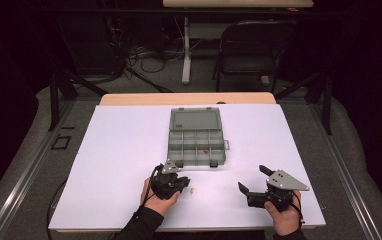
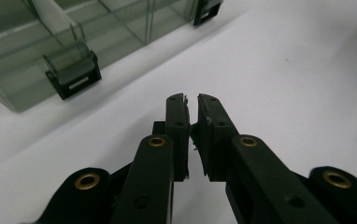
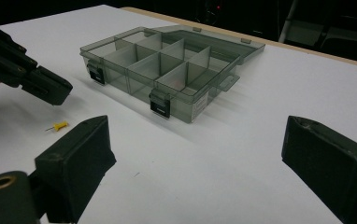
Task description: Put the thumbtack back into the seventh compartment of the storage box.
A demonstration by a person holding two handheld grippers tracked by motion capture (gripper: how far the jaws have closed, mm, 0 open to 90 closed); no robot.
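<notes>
A grey see-through compartment box [image 1: 197,142] lies open in the middle of the white table, lid flat behind it. A small red thing [image 1: 206,150] sits in one front compartment. A yellow pushpin [image 3: 57,126] lies on the table in front of the box, seen in the high view as the pushpin [image 1: 194,190]. My left gripper [image 1: 185,183] is shut just left of the pin; in its own view the left gripper [image 2: 191,99] shows nothing between its pads. My right gripper [image 1: 251,178] stands open over bare table, its jaws wide around nothing, as the right gripper [image 3: 195,140] shows.
The box's front latches [image 2: 74,74] hang open near the left gripper. White table top [image 1: 119,150] extends left and right of the box. A folding chair [image 1: 254,50] and a table leg stand beyond the far edge.
</notes>
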